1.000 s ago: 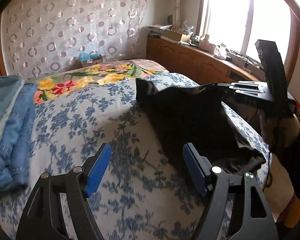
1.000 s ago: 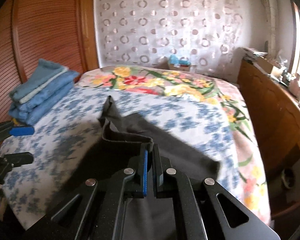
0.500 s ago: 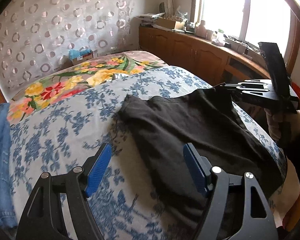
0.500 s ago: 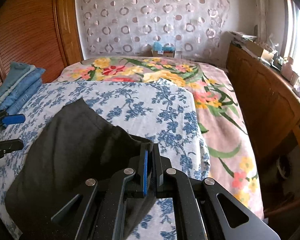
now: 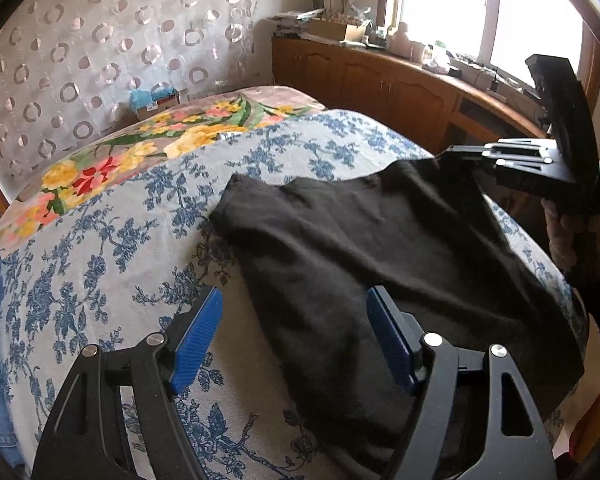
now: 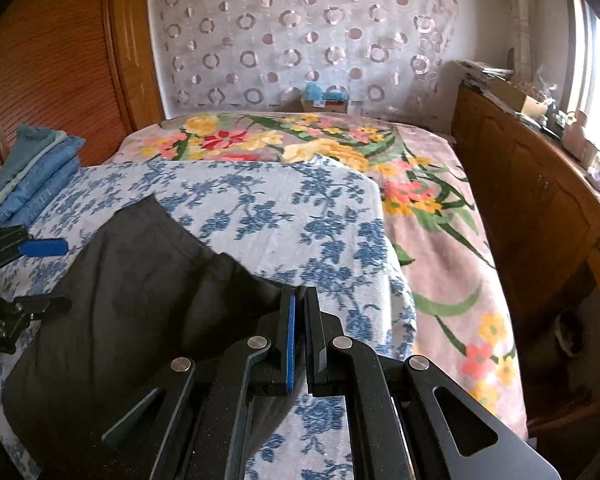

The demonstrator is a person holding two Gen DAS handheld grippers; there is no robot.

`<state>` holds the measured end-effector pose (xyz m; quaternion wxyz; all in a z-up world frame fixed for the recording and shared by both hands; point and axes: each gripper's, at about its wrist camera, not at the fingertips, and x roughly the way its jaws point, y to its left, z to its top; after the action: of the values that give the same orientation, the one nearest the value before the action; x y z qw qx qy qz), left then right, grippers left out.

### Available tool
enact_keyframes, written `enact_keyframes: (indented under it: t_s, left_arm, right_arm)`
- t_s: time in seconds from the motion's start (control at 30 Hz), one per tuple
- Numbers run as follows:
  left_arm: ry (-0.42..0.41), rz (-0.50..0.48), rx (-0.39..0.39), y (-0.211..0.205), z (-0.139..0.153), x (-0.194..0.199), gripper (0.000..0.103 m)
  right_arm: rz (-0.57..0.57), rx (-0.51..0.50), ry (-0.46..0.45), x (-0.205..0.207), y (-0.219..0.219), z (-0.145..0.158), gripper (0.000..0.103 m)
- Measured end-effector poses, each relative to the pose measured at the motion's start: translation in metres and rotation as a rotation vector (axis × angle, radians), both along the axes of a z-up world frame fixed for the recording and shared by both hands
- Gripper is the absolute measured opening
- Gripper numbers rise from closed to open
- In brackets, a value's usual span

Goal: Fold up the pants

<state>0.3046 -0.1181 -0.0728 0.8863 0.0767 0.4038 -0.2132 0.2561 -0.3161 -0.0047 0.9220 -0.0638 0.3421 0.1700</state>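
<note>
Pants (image 5: pixel 340 256), black, lie spread on the blue-flowered sheet (image 5: pixel 112 248) at the near end of the bed. Over their near edge the left gripper (image 5: pixel 294 334) hangs with its 2 fingers wide apart, holding nothing. At their far corner the right gripper (image 6: pixel 298 300) pinches the cloth. Beyond the sheet, folded jeans (image 6: pixel 36 172) sit beside the bright floral blanket (image 6: pixel 432 208).

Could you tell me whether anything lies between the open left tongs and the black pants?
Nothing visible does: the left tongs hover open directly over the black fabric pants, with only the blue-flowered bedspread beside them.
</note>
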Motion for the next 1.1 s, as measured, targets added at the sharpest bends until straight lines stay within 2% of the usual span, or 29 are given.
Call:
enact_keyframes:
  t_s: [0.2, 0.33, 0.37, 0.4, 0.5, 0.73, 0.77, 0.8, 1.0, 1.1]
  left_arm:
    - [0.027, -0.001, 0.016, -0.002, -0.009, 0.003, 0.075]
    - [0.045, -0.005, 0.019, -0.003, -0.015, 0.003, 0.076]
    - [0.046, -0.005, 0.019, -0.003, -0.015, 0.003, 0.076]
    - [0.047, -0.005, 0.019, -0.004, -0.015, 0.003, 0.076]
    - [0.047, -0.005, 0.020, -0.003, -0.015, 0.003, 0.076]
    - [0.048, -0.005, 0.019, -0.003, -0.015, 0.003, 0.077]
    - [0.048, -0.005, 0.019, -0.003, -0.015, 0.003, 0.077]
    - [0.049, -0.004, 0.018, -0.003, -0.015, 0.003, 0.077]
    - [0.048, -0.003, 0.019, -0.003, -0.015, 0.003, 0.078]
    - [0.047, -0.003, 0.021, -0.004, -0.015, 0.003, 0.078]
  right_arm:
    - [-0.040, 0.033, 0.004, 0.000, -0.009, 0.002, 0.005]
    - [-0.043, 0.036, -0.013, -0.005, -0.010, 0.003, 0.017]
    - [-0.042, 0.045, -0.012, -0.006, -0.010, 0.003, 0.025]
    - [-0.040, 0.054, -0.007, -0.007, -0.011, 0.002, 0.028]
    - [-0.025, 0.057, 0.011, -0.007, -0.008, -0.002, 0.028]
    - [-0.012, -0.032, 0.074, 0.007, 0.003, -0.014, 0.028]
    - [-0.012, -0.043, 0.071, 0.008, 0.003, -0.015, 0.021]
    - [-0.014, -0.052, 0.063, 0.009, 0.002, -0.016, 0.009]
    - [-0.106, -0.087, 0.019, 0.009, -0.007, -0.013, 0.006]
    - [-0.106, -0.019, 0.024, 0.002, -0.013, -0.008, 0.007]
